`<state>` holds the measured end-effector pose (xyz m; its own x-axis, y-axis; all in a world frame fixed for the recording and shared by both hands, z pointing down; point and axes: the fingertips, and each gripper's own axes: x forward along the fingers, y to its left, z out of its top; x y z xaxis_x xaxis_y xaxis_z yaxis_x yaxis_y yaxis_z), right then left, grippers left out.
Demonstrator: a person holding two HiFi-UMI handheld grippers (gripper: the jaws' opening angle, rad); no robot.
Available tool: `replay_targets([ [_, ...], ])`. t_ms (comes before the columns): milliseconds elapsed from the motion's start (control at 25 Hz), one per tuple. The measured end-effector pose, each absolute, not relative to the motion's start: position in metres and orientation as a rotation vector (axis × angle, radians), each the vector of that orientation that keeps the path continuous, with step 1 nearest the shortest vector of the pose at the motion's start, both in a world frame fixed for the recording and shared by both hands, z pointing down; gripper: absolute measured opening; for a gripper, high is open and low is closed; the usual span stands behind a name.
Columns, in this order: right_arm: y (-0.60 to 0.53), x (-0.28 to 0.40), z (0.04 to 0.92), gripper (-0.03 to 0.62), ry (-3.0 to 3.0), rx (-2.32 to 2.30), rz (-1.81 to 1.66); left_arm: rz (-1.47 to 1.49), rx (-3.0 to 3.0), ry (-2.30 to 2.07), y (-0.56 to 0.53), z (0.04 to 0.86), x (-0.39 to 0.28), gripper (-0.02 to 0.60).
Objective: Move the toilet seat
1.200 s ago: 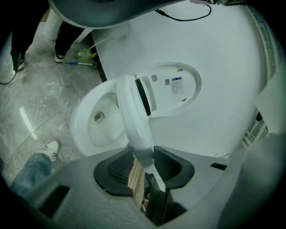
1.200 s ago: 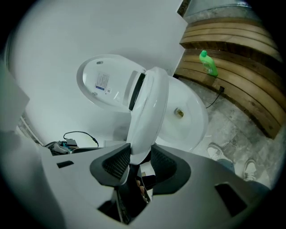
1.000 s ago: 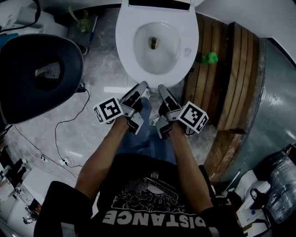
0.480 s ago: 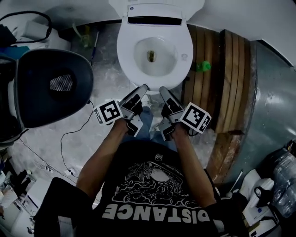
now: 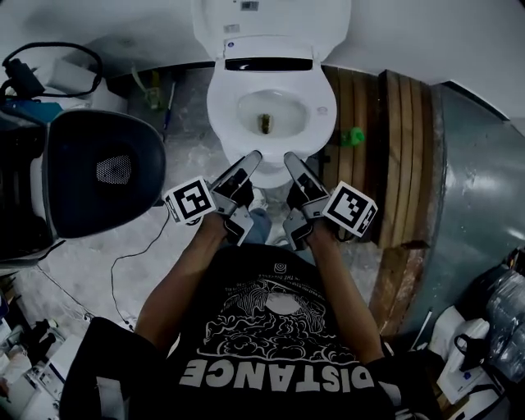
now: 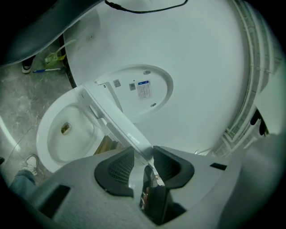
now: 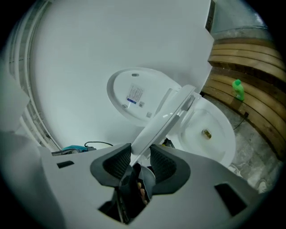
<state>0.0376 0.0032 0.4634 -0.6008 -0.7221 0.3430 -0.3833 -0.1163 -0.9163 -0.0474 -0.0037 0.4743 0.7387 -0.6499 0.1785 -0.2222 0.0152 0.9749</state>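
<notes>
A white toilet (image 5: 223, 123) stands against the wall with its lid (image 5: 271, 20) up. The toilet seat (image 5: 324, 111) is tilted up off the bowl. My left gripper (image 5: 253, 157) and right gripper (image 5: 290, 158) are side by side at its front edge. In the left gripper view the seat (image 6: 111, 123) runs as a white slab into my left gripper (image 6: 144, 154), which is shut on its edge; bowl (image 6: 67, 129) lies below. The right gripper view shows the seat (image 7: 163, 120) clamped in my right gripper (image 7: 140, 154).
A black round chair seat (image 5: 102, 172) stands left of the toilet, with cables (image 5: 123, 262) on the floor. Wooden slats (image 5: 394, 156) and a small green object (image 5: 353, 136) lie to the right, beside a grey metal surface (image 5: 476, 189).
The head view has shifted toward the wall, so the raised lid has come into sight. Both grippers keep their hold on the seat's front edge.
</notes>
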Motion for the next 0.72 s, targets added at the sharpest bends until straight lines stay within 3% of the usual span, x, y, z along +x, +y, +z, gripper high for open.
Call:
replay_targets([
  [720, -0.083, 0.048, 0.400, 0.137, 1.961, -1.250, -1.490, -0.422, 1.762, -0.649, -0.088, 0.405, -0.047, 0.144],
])
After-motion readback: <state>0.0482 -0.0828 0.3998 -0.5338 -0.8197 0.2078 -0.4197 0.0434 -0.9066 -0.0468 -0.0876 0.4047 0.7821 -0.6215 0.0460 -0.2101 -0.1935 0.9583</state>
